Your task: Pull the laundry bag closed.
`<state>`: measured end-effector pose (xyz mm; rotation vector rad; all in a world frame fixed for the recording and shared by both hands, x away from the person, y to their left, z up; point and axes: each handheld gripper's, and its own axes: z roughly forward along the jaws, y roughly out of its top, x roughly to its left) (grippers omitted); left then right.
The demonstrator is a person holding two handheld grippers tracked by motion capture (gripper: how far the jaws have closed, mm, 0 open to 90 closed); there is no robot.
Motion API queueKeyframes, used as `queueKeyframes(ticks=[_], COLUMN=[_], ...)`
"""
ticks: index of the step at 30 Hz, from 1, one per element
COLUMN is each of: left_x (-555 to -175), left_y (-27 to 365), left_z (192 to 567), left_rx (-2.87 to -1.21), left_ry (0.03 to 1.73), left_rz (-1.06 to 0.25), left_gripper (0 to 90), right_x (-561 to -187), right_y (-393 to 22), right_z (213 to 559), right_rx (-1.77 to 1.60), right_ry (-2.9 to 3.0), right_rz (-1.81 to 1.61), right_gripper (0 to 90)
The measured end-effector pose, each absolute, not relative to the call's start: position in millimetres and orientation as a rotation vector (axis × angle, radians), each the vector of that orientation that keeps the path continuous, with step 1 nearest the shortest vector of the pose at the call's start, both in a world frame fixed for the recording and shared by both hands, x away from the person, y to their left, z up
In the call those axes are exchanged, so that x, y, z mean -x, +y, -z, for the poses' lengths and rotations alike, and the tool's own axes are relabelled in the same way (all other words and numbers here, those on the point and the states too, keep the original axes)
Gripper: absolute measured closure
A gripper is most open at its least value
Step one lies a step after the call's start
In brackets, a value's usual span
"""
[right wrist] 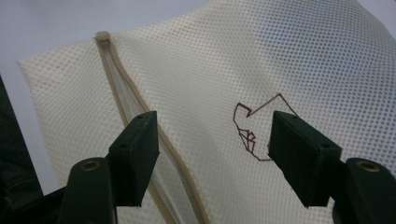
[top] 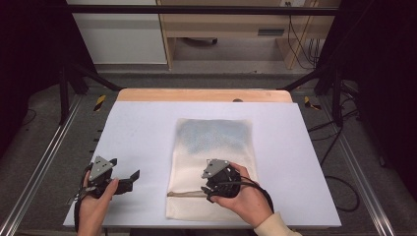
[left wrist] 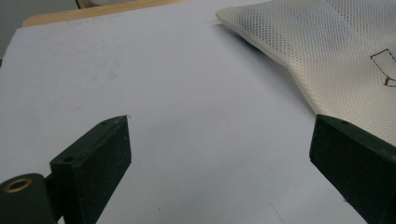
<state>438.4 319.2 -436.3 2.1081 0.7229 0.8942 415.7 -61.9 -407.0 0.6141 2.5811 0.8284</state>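
A cream mesh bag (top: 214,147) lies flat in the middle of the white table (top: 142,128), with something bluish showing through its far half. A tan zipper (top: 183,193) runs across its near end. My right gripper (top: 207,192) hovers over that end, open, with nothing between the jaws. In the right gripper view, the gripper (right wrist: 212,121) straddles mesh (right wrist: 289,56); the zipper (right wrist: 122,81) passes under one jaw, its pull (right wrist: 102,36) lies farther off, and a brown stitched mark (right wrist: 252,128) sits near the other. My left gripper (top: 125,169) rests open on bare table left of the bag, seen again (left wrist: 219,126) beside the bag (left wrist: 327,51).
A wooden strip (top: 204,95) borders the table's far edge. Metal rails (top: 46,157) run along both sides, and cables (top: 339,147) lie on the floor at the right. Bare white table surface (left wrist: 140,70) spreads ahead of the left gripper.
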Motion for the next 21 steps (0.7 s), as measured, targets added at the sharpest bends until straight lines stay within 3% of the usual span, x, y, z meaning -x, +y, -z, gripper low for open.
queueKeyframes(ticks=[6,21], left_x=[-438.9,-440.0], left_y=[320.9,318.2], left_z=[436.1,436.0], left_rx=[-2.124,-2.152], left_ry=[0.716,0.686], left_rz=[-0.913,-0.925], left_gripper=[5.3,5.4], right_x=[-418.8,-422.4], right_y=[-48.9,-4.3], right_z=[401.1,409.3], right_rx=[-0.555,-0.404], right_ry=[2.632,2.765], right_rz=[-0.809,-0.836], right_gripper=[41.9,71.3])
